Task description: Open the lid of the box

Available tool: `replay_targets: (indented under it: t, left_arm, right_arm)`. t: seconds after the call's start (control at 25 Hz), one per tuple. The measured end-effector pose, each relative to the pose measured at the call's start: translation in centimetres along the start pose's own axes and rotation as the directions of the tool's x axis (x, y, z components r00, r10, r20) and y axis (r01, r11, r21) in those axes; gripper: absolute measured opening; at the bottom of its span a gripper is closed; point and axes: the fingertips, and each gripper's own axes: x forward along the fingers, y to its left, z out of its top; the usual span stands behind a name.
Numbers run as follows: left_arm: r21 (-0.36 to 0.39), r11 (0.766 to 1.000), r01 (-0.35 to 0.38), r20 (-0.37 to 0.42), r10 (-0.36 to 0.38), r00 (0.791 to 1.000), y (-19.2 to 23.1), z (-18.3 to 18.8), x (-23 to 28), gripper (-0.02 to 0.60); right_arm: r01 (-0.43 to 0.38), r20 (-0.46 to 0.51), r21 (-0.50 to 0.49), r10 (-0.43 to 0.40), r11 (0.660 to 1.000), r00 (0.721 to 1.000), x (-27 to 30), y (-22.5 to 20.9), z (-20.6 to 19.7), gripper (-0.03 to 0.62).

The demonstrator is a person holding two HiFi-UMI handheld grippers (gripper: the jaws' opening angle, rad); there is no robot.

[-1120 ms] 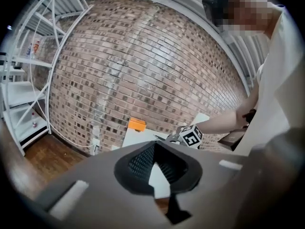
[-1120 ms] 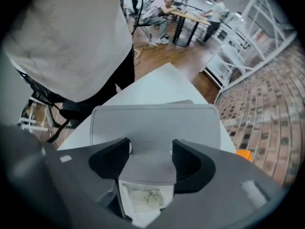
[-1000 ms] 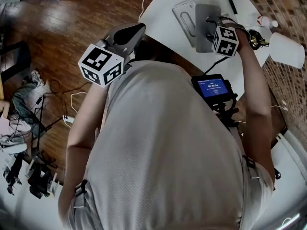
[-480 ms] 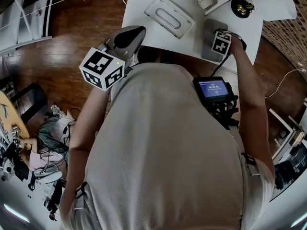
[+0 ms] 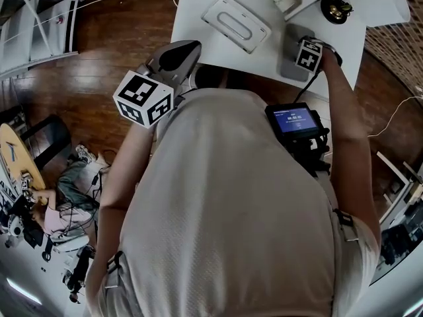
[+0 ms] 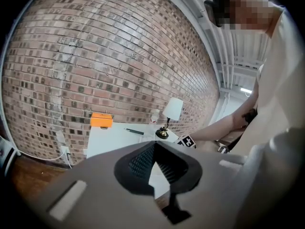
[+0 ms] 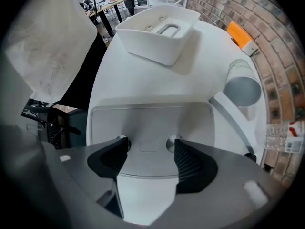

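Neighbouring grey lid: white box, lamp.

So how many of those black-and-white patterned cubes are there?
2. One cube tops the left gripper, held short of the table. The other tops the right gripper, whose opening jaws hang over the gray box, gripping nothing. No others show.

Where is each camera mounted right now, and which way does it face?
Head view: on the head, facing steeply down; shirt, both arms, white table.
Left gripper view: on the left gripper, jaws together, facing the brick wall; right forearm shows.
Right gripper view: on the right gripper, jaws opening, empty, over the grey lid; shirt at left.
Shared: both gripper views show the lamp.
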Motion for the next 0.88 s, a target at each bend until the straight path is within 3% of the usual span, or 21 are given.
replay_targets:
  t: [0.2, 0.28, 0.32, 0.4, 0.48, 0.56, 0.64, 0.88]
  left_arm:
    - [-0.008, 1.000, 0.008, 0.013, -0.008, 1.000, 0.7, -0.3, 0.2, 0.000]
    - [-0.007, 1.000, 0.008, 0.023, -0.008, 1.000, 1.3, -0.3, 0.7, 0.000]
    - [-0.004, 1.000, 0.006, 0.033, -0.006, 0.999, 1.5, -0.2, 1.0, 0.000]
    - [0.010, 1.000, -0.004, 0.062, 0.004, 0.998, 2.0, 0.1, 1.8, 0.000]
    - [0.026, 1.000, -0.018, 0.095, 0.015, 0.995, 2.6, 0.7, 2.6, 0.000]
    - [0.043, 0.999, -0.018, 0.122, 0.013, 0.992, 3.2, 1.6, 3.4, 0.000]
    - [0.059, 0.998, -0.004, 0.135, -0.004, 0.991, 3.6, 2.6, 3.9, 0.000]
    - [0.091, 0.995, 0.044, 0.149, -0.057, 0.987, 1.5, 5.5, 4.0, 0.000]
  right_arm:
    - [0.088, 0.092, 0.068, -0.094, 0.994, 0.991, -2.9, -0.9, 0.1, 0.289]
    - [0.139, 0.209, 0.153, -0.169, 0.978, 0.963, -5.5, -2.0, 1.6, 0.253]
    - [0.156, 0.291, 0.211, -0.214, 0.965, 0.932, -7.2, -2.5, 2.7, 0.240]
    - [0.171, 0.468, 0.310, -0.307, 0.935, 0.829, -11.5, -3.3, 5.5, 0.203]
    - [0.189, 0.620, 0.356, -0.383, 0.915, 0.685, -16.6, -3.9, 8.3, 0.146]
    - [0.205, 0.728, 0.387, -0.435, 0.899, 0.530, -21.9, -4.3, 10.6, 0.048]
    - [0.198, 0.787, 0.411, -0.456, 0.890, 0.415, -26.4, -4.2, 12.3, 0.002]
    - [0.124, 0.881, 0.391, -0.410, 0.912, 0.235, -34.8, -1.6, 14.3, 0.002]
